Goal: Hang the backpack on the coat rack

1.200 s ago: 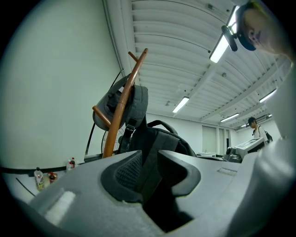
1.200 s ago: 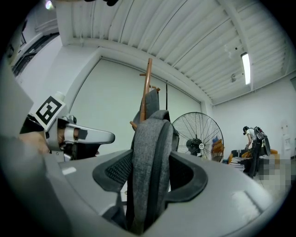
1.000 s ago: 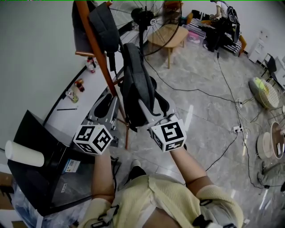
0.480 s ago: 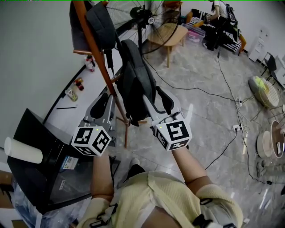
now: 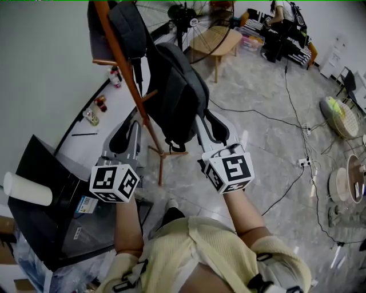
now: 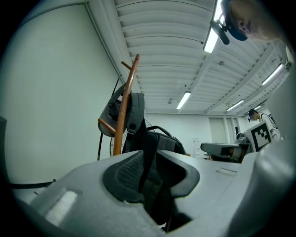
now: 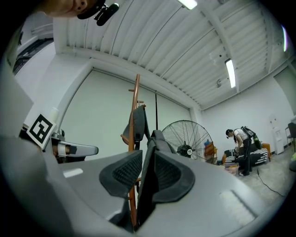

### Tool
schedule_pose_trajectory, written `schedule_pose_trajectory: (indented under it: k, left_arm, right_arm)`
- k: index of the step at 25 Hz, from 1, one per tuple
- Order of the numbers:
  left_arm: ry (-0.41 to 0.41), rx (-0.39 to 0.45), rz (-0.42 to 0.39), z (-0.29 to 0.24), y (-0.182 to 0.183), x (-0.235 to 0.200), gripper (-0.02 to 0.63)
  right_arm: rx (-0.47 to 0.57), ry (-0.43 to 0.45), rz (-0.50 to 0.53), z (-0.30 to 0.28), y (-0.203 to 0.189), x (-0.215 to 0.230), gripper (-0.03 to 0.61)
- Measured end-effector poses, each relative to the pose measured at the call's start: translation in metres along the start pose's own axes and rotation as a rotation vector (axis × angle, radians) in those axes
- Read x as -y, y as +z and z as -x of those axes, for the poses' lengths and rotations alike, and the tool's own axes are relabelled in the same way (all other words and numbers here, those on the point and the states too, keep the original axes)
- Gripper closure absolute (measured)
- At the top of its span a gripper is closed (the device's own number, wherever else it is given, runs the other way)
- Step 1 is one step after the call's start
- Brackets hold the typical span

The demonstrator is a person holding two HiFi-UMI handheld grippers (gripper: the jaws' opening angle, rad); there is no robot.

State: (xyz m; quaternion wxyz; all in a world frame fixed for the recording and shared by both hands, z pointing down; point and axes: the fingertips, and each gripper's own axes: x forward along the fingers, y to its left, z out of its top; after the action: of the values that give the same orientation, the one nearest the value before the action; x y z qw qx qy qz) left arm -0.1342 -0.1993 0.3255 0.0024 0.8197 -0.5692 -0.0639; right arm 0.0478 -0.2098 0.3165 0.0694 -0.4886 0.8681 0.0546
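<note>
The grey backpack hangs in the air just right of the wooden coat rack, whose upper peg carries another dark bag. My right gripper sits at the backpack's lower right side. Its jaws are closing, and a dark backpack strap stands pinched between the pads. My left gripper is by the rack's legs, below the backpack; a dark strap fills the gap between its pads. From the left gripper view the rack pole and both bags rise straight ahead.
A large floor fan and a wooden stool stand behind the rack. Cables cross the floor at right. A black open case with a white roll lies at left. A person stands far off.
The backpack has swung up and to the right, away from the pole, showing more of its broad side. My right gripper moved right with it; the left one hardly moved.
</note>
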Motion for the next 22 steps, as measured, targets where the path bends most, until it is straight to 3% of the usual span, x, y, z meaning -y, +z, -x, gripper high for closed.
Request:
schedule_pose_trajectory:
  k: [5, 22]
  left_arm:
    - [0.026, 0.0, -0.03, 0.007, 0.001, -0.004, 0.535]
    - [0.084, -0.052, -0.146, 0.014, -0.001, -0.006, 0.535]
  right_arm:
    - [0.01, -0.016, -0.009, 0.007, 0.003, 0.004, 0.575]
    - [-0.06, -0.011, -0.076, 0.016, -0.01, 0.011, 0.575]
